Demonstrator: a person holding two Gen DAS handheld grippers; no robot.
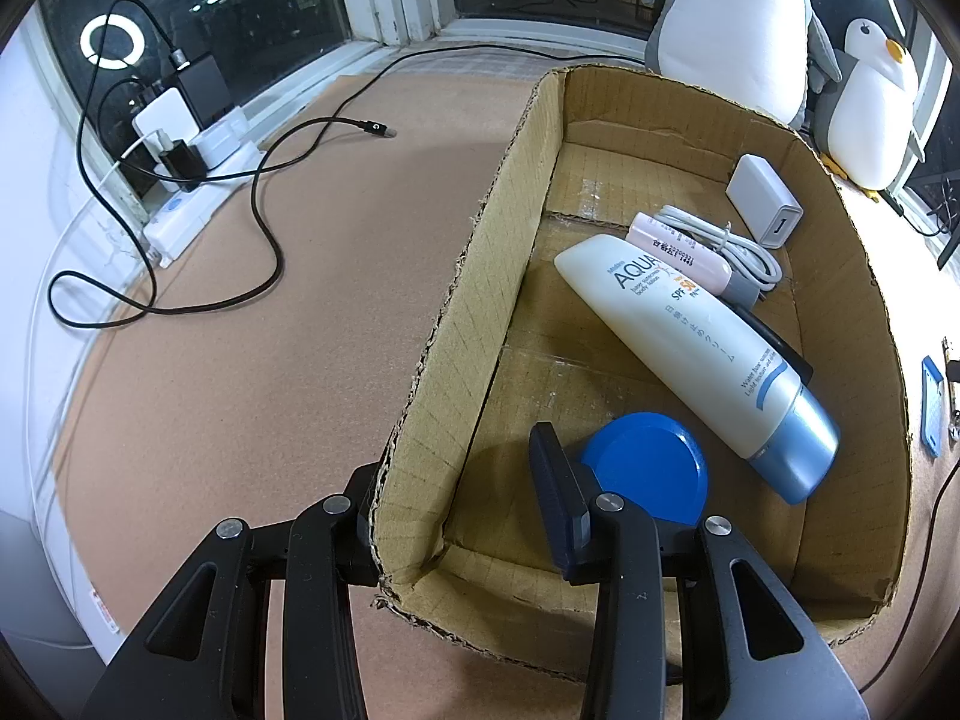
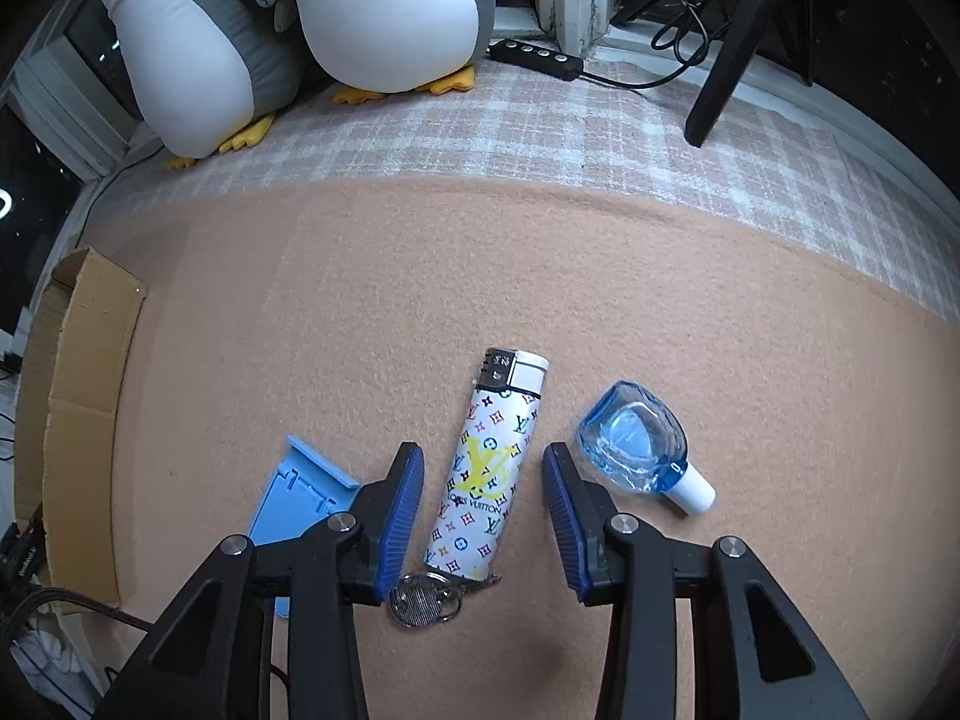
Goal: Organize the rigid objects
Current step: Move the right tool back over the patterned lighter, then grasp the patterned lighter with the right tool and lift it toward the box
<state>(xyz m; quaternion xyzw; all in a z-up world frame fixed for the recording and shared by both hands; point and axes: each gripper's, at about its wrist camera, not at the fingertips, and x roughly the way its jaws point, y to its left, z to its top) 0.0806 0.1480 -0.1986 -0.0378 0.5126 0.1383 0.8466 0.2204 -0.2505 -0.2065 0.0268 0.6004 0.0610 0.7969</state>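
Observation:
A cardboard box (image 1: 480,276) holds a white sunscreen tube (image 1: 690,354), a round blue lid (image 1: 645,474), a pink tube (image 1: 678,258), a coiled white cable (image 1: 720,246) and a white charger (image 1: 765,201). My left gripper (image 1: 456,456) straddles the box's near left wall, one finger outside and one inside by the lid, jaws apart. On the tan felt, a patterned white lighter (image 2: 486,468) lies between the fingers of my right gripper (image 2: 483,450), which is open and clear of it on both sides. A small blue dropper bottle (image 2: 636,450) lies to the right, a light blue plastic piece (image 2: 294,498) to the left.
A metal key ring (image 2: 423,600) lies at the lighter's near end. Two plush penguins (image 2: 336,12) sit at the back by the window. A black cable (image 1: 264,228) and a power strip (image 1: 186,204) lie left of the box. The box's corner (image 2: 78,372) shows at far left.

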